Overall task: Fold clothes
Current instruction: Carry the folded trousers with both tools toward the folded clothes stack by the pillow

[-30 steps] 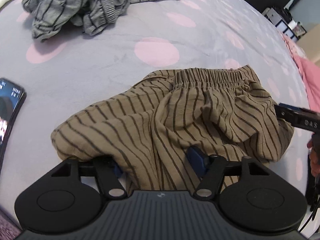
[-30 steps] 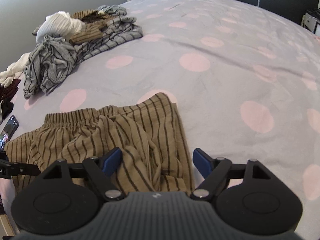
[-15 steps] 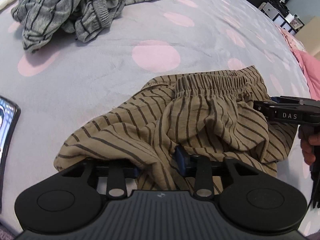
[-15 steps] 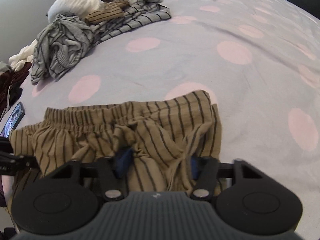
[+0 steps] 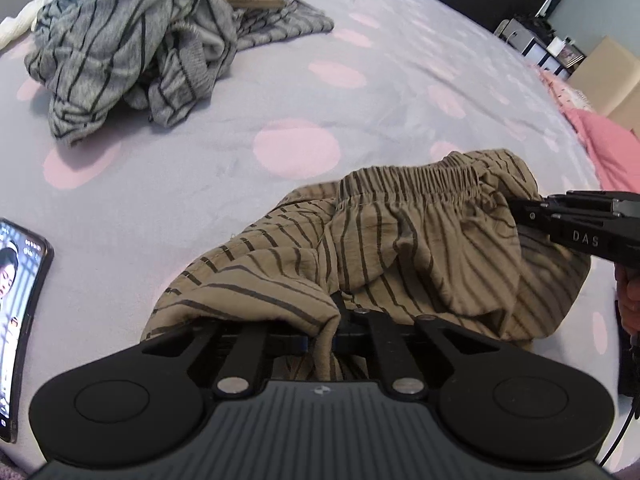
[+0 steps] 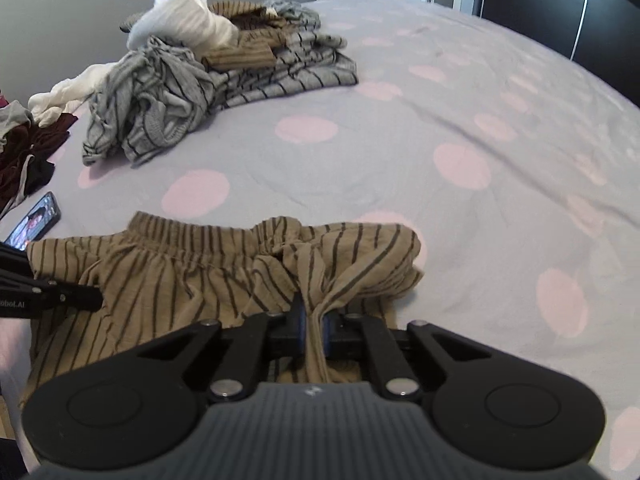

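Brown shorts with dark stripes (image 5: pixel 400 240) lie crumpled on the bed, elastic waistband on the far side. The jaws of my left gripper (image 5: pixel 320 344) are closing, with a fold of the shorts' near left edge between them and cloth draped over the left finger. On my right gripper (image 6: pixel 314 328) the jaws are closing too, the blue pads pinching a gathered strip of the shorts (image 6: pixel 180 272) at their near right side. Each gripper shows in the other's view: the right gripper (image 5: pixel 516 210) at the waistband end, the left gripper (image 6: pixel 92 298) at the left edge.
The lilac bedspread (image 5: pixel 280 80) has pink dots. A heap of grey striped and white clothes (image 6: pixel 160 112) lies far left. A lit phone (image 5: pixel 20 312) rests left of the shorts. Dark red garments (image 6: pixel 24 152) and a pink blanket (image 5: pixel 608 144) flank the bed.
Both grippers went from wide open around the shorts' near edge to pinched on the fabric. The cloth has bunched up between the pads, and the right gripper has shifted sideways.
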A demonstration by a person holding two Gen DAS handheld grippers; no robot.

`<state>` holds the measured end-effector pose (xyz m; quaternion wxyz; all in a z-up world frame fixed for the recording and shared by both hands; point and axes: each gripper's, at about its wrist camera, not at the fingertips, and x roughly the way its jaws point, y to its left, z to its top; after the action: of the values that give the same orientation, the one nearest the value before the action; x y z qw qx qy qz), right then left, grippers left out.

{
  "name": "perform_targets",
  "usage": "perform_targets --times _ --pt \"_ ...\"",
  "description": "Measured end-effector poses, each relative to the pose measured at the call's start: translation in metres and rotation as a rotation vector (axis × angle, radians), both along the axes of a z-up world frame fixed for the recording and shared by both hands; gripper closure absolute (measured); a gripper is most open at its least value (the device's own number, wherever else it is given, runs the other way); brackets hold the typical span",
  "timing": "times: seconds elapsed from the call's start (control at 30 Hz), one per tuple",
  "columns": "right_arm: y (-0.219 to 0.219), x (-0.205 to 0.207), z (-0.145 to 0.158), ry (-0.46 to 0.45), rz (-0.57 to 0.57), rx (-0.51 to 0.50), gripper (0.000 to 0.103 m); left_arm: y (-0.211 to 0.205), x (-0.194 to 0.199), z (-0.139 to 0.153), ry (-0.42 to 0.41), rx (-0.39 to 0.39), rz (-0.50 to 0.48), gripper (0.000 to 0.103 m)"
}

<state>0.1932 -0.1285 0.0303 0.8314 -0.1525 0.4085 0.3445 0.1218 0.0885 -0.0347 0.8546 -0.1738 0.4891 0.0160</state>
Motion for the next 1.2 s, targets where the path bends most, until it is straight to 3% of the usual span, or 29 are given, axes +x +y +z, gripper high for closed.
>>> perform_targets --times 0.23,0.5,0.83,1.0,1.2 --pt "-0.034 -0.021 0.039 -0.027 -0.087 0.051 0.095 -0.013 -0.003 0.033 -0.064 -0.019 -0.041 0.097" --pt "-0.112 -0.061 0.089 -0.098 -0.239 0.082 0.095 -0.072 0.001 0.081 -0.143 -0.032 -0.219 0.097" --pt "-0.268 -0.144 0.150 -0.242 -0.546 0.122 0.095 -0.215 0.011 0.130 -0.228 -0.105 -0.544 0.097" --pt "-0.338 -0.181 0.185 -0.321 -0.671 0.073 0.095 -0.297 0.014 0.153 -0.260 -0.139 -0.715 0.097" --pt "-0.420 -0.201 0.208 -0.351 -0.815 -0.002 0.095 -0.399 0.020 0.165 -0.250 -0.164 -0.864 0.097"
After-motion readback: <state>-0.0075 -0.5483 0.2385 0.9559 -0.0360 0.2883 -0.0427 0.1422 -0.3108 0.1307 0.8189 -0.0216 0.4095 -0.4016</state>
